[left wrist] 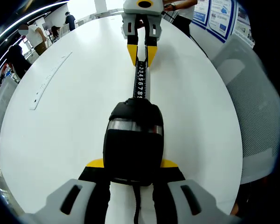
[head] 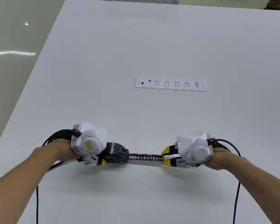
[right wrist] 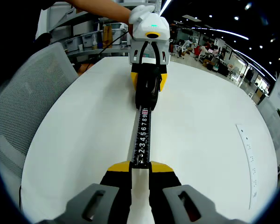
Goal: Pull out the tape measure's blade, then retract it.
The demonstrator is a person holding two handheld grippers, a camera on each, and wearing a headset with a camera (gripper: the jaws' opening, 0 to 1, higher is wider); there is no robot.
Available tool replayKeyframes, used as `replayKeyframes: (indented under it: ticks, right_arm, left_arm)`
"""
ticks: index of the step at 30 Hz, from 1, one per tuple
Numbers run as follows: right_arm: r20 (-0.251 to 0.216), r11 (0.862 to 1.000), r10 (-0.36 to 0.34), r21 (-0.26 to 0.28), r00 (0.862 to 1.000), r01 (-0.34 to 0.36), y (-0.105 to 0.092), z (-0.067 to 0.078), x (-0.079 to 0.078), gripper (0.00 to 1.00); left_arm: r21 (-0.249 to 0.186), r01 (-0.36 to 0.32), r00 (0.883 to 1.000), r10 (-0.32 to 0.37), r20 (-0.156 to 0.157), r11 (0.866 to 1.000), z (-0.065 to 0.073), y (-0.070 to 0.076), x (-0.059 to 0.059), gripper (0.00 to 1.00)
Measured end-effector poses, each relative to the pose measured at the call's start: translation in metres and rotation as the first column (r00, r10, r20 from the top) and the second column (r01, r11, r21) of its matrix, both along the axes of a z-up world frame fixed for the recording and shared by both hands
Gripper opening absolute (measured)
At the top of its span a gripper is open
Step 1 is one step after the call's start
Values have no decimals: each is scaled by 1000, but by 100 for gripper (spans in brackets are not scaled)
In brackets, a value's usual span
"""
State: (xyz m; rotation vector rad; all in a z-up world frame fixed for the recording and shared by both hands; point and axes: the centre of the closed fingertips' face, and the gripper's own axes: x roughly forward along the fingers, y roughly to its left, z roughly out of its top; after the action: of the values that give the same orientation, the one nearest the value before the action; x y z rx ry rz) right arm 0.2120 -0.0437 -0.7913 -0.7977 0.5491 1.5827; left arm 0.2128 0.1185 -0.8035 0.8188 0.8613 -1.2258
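- Head view: near the table's (head: pixel 177 42) near edge, the left gripper (head: pixel 102 157) clamps the tape case (head: pixel 115 152). The right gripper (head: pixel 169 157) pinches the blade (head: pixel 144 157), a short stretch of which is out.
- Left gripper view: jaws are closed around the black case.
- Right gripper view: jaws are closed on the blade's tip.
- The pull-out looks barely begun; the next move calls for drawing the tip straight right while the case is held firm.

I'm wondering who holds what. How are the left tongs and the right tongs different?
The left tongs squeeze the fat black tape measure case; the right tongs pinch the thin blade at its tip. The left tongs stand wide apart; the right tongs are nearly together. Both have yellow tips and sit low over the white table.
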Motion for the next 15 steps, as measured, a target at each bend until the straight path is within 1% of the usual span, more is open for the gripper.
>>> replayKeyframes:
  ticks: [8,15]
  right_arm:
    - [6,1000,3,0,1000,-3,-4,1,0,12]
    - [7,1000,4,0,1000,-4,-5,1,1,12]
  left_arm:
    - [7,3,1000,-3,-1,1000,-6,4,2,30]
    - [8,-1,1000,1,-4,1000,-9,6,2,30]
